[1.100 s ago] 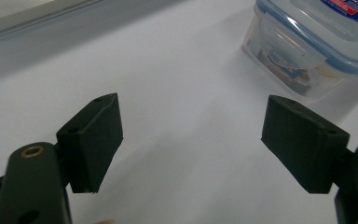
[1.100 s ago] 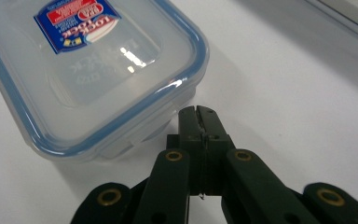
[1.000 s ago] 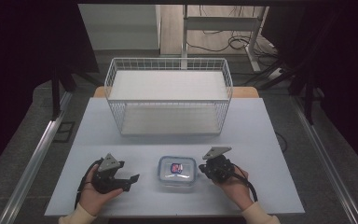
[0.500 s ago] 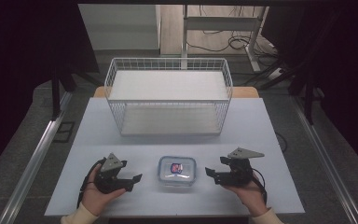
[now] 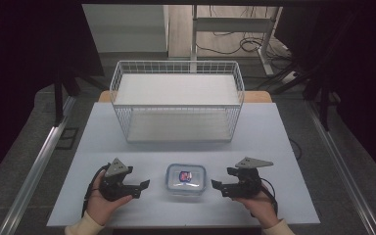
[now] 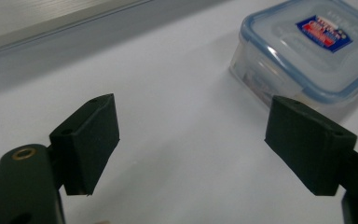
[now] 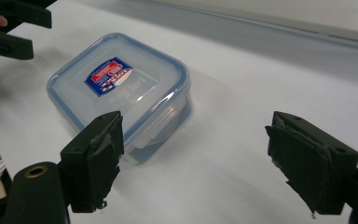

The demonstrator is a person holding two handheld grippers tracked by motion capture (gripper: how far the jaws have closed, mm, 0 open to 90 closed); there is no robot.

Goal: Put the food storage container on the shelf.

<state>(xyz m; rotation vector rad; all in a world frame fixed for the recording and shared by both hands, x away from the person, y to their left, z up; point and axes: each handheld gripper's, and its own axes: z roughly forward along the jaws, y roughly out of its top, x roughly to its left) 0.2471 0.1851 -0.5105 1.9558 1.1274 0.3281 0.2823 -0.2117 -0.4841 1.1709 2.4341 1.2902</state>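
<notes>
High view: one lidded plastic container [image 5: 186, 178] sits on the tabletop [image 5: 274, 132] between the left gripper [image 5: 138, 186] and the right gripper [image 5: 220, 187], just in front of one empty wire basket [image 5: 177, 106]. Both sets of fingers stand wide apart and hold nothing; each has just been opening, with nothing between them. Judged step: approaching the container. To do it well, bring the fingers level against opposite walls below the lid's rim, squarely, so it does not skid. Count: two grippers, one container, one basket.
</notes>
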